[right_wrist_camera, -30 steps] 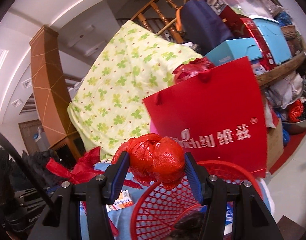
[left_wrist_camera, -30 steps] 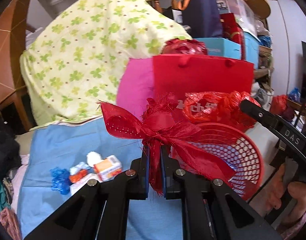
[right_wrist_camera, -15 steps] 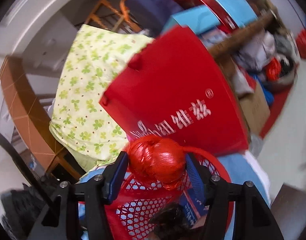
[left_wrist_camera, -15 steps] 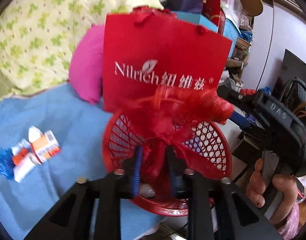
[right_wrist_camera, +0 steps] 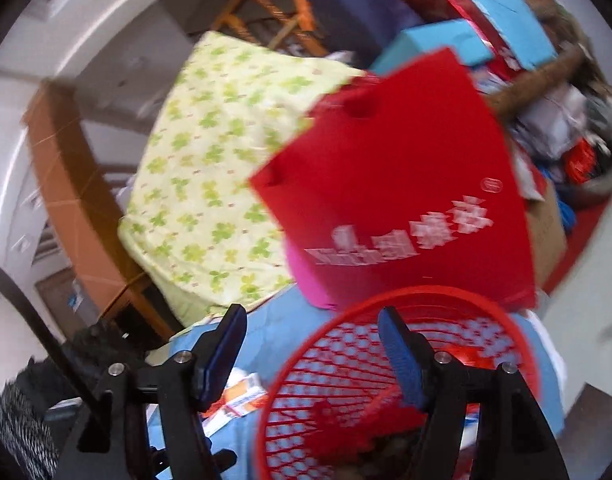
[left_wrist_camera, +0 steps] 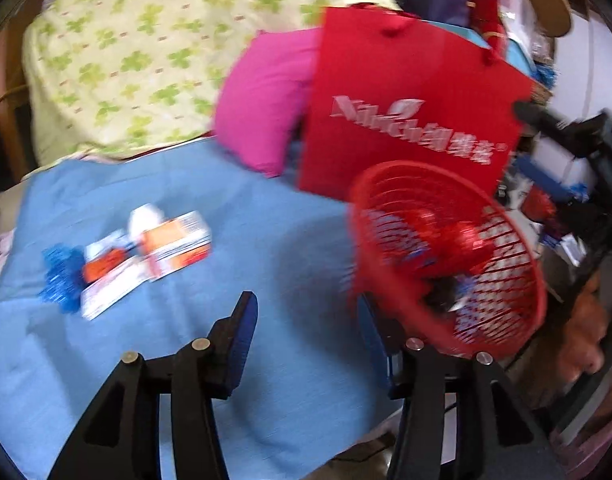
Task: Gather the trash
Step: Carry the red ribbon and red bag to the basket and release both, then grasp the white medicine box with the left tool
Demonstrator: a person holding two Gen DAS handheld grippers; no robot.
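We hold the left gripper (left_wrist_camera: 306, 344) over the blue cloth (left_wrist_camera: 233, 248); its jaws are opening, with nothing between the blue pads, only bare cloth showing in the gap; its right finger sits just beside the near rim of the red basket (left_wrist_camera: 522, 264).

We hold the right gripper (right_wrist_camera: 312, 356) nearly level above the same basket (right_wrist_camera: 306, 360); its jaws stand wide and empty; its right finger hangs over the basket mouth, its left finger outside the rim over the cloth (right_wrist_camera: 185, 340).

Inside the basket we see red crumpled material (left_wrist_camera: 454, 236), blurred, plus some dark and blue-white scraps we cannot identify; from the right wrist view a red piece (right_wrist_camera: 330, 416) lies against the inner mesh.

Remaining trash sits on the cloth, well apart from the basket to the left: an orange-and-white carton (left_wrist_camera: 177, 244), a flat white-and-orange wrapper (left_wrist_camera: 109, 280), a blue crinkled piece (left_wrist_camera: 61, 276) touching that wrapper; the cartons (right_wrist_camera: 241, 396) also show between the right gripper's fingers.

Behind the basket stands a red paper bag (left_wrist_camera: 406, 120) with white lettering; a pink cushion (left_wrist_camera: 261, 112) is just beside it; a green-patterned bedding bundle (left_wrist_camera: 145, 48) lies further back.

A hand (left_wrist_camera: 582, 332) shows at the right edge of the left wrist view.
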